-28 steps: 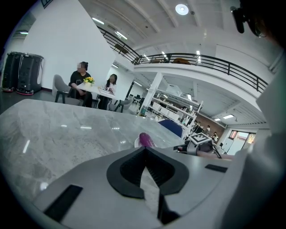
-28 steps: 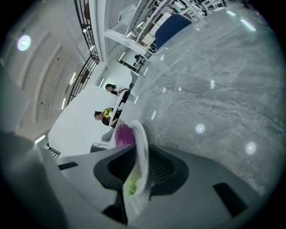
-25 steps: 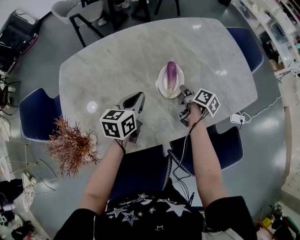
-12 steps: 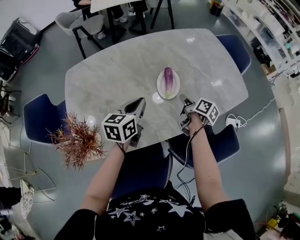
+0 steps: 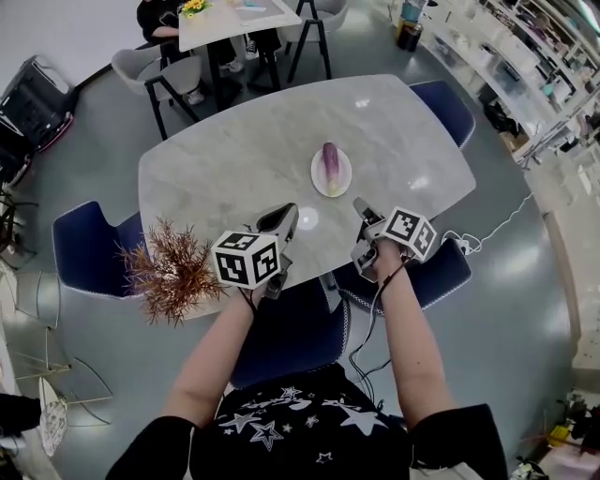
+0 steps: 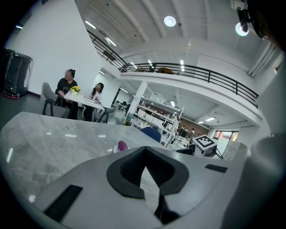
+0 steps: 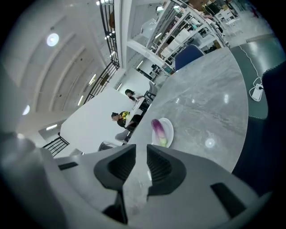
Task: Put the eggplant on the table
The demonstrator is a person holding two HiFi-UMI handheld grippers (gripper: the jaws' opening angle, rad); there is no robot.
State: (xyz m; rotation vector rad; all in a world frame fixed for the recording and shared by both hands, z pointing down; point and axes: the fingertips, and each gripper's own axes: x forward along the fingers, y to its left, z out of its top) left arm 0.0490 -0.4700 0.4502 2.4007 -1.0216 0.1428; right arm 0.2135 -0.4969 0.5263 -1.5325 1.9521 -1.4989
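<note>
A purple eggplant [image 5: 330,157] with a pale green end lies on a small white plate [image 5: 319,178] right of the middle of the grey marble table [image 5: 225,159]. Both grippers hover over the table's near edge, short of the plate. My left gripper [image 5: 284,217] points at the table left of the plate, fingertips touching, nothing held. My right gripper [image 5: 358,208] is just below and right of the plate, a narrow gap between its pads, empty. The eggplant [image 6: 121,145] peeks over the left jaws. Ahead of the right jaws, the eggplant [image 7: 157,128] rests on its plate [image 7: 168,128].
A dried reddish plant [image 5: 174,273] stands at the table's near left corner. Blue chairs [image 5: 92,246] [image 5: 447,101] [image 5: 298,328] ring the table. A white adapter with cable [image 5: 464,246] lies on the floor at right. Farther back, people sit at another table [image 5: 225,21].
The head view has pulled back, so the table looks smaller and more of the room shows. Both grippers stay by the near edge. The eggplant has not left its plate.
</note>
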